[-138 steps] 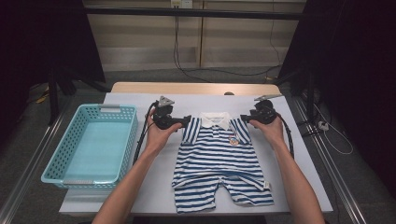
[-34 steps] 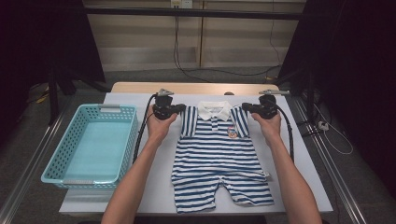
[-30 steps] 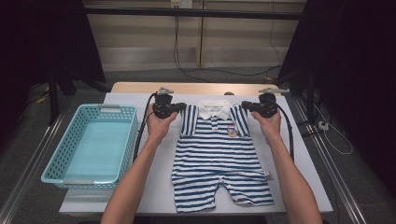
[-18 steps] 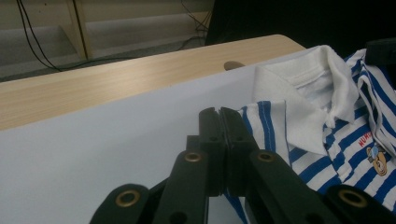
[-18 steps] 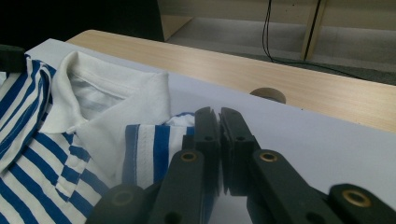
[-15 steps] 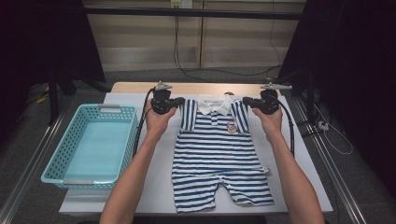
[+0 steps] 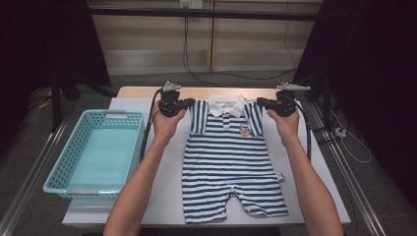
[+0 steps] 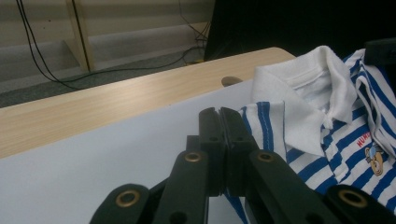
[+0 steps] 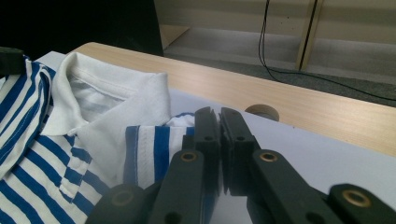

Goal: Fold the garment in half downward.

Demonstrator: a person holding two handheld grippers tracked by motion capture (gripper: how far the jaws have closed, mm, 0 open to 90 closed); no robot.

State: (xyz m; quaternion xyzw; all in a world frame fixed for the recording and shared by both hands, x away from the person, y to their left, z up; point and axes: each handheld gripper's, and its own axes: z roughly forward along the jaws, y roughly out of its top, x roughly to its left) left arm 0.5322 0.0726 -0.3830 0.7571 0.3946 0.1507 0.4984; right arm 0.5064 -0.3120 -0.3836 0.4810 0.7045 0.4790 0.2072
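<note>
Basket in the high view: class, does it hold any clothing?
No. The basket shows a bare turquoise floor, while the striped romper lies flat on the table beside it.

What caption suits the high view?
Two hand-held grippers, left and right, pinch a striped romper by its sleeves beside a basket.

Your right hand-held gripper (image 9: pixel 219 122) has its two black jaws pressed together on the edge of the striped romper (image 9: pixel 56 154), at its blue-and-white sleeve. The white collar (image 9: pixel 119 100) lies open just to the left of the jaws. Under the garment you see the desk (image 9: pixel 308 154), with its wooden edge beyond.
</note>
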